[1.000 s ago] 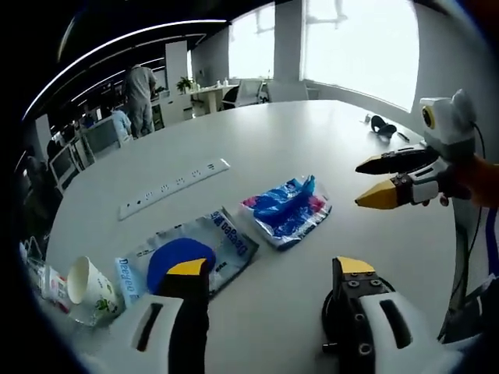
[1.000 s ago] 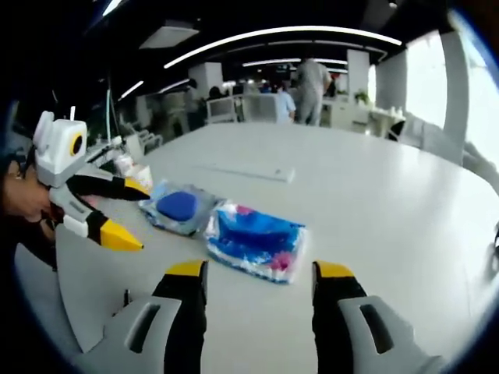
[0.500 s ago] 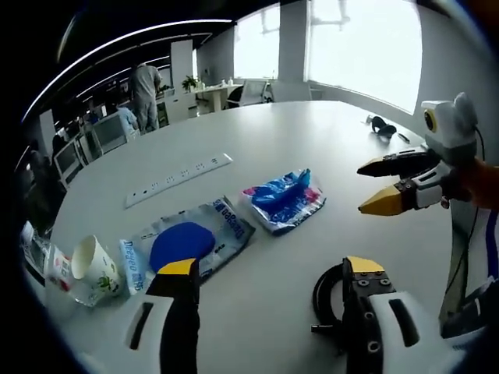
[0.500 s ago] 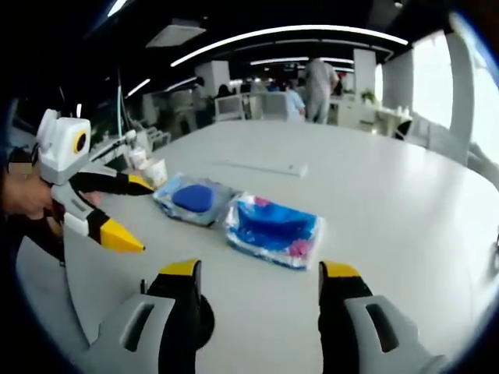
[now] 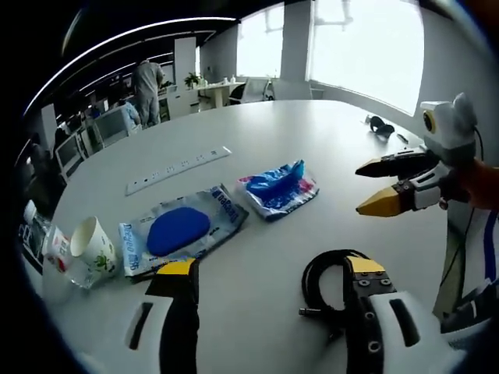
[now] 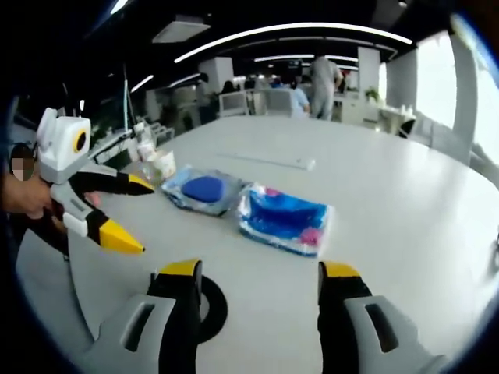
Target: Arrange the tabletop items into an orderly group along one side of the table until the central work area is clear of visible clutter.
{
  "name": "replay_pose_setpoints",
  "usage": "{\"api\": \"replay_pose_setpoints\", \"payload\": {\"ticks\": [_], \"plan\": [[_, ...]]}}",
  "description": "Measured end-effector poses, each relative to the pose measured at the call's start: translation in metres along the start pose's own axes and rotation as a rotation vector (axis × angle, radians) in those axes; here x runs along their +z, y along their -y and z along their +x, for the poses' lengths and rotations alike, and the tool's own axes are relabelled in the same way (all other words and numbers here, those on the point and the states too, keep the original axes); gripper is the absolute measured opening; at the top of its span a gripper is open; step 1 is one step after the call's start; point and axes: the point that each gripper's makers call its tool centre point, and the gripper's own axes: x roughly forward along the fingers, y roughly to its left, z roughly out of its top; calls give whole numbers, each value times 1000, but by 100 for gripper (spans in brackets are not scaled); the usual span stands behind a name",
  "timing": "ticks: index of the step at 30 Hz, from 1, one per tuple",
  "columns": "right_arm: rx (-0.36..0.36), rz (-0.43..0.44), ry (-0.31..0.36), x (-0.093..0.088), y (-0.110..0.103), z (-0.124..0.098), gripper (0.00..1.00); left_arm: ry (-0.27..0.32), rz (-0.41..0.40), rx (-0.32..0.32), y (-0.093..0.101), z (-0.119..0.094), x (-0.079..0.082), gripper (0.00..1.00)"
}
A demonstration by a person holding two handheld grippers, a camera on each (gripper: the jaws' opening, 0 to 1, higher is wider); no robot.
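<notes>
On the white table (image 5: 312,148) lie a blue crumpled packet (image 5: 277,187) (image 6: 287,220), a clear packet with a blue round pad (image 5: 178,230) (image 6: 204,189), a tipped paper cup (image 5: 92,245) (image 6: 162,165) and a black coiled cable (image 5: 331,288) (image 6: 210,308). My left gripper (image 5: 271,266) (image 6: 139,216) is open above the table's near edge, with the cable just by its right jaw. My right gripper (image 6: 259,269) (image 5: 362,188) is open too, hovering short of the blue packet with nothing held.
A white power strip (image 5: 178,169) (image 6: 269,160) lies beyond the packets. A small black item (image 5: 382,125) sits at the far right edge. Small containers (image 5: 43,241) stand by the cup. People (image 5: 146,82) stand among desks in the background.
Both views have drawn back from the packets, so the black cable coil now shows in full near my jaws. The items on the table have not moved. Both grippers stay open.
</notes>
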Motion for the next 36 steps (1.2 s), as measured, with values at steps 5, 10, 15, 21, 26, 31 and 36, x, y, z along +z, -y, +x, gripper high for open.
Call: {"api": "replay_pose_setpoints", "payload": {"ticks": [5,10,15,21,26,31,36], "plan": [[7,-1,-9,-5,-4,-2,55,-4,-10,0,3,-3,-6,72],[12,-1,-19,-11,-7,-4,51,-22,-22,-2,6,-6,-16,69],[33,3,-29,-14,-12,-4,45,-32,-37,-14,12,-8,-21,64],[39,2,-33,-17,-15,-4,42,-66,-51,-29,22,-8,-34,56],[58,8,-48,-22,-20,-4,36,-90,-67,-35,28,-6,-43,50],[80,19,-68,-29,-26,-3,28,-102,-88,-44,31,-5,-48,43],[103,31,-92,-39,-33,0,24,-127,-102,-61,38,-2,-56,35]]}}
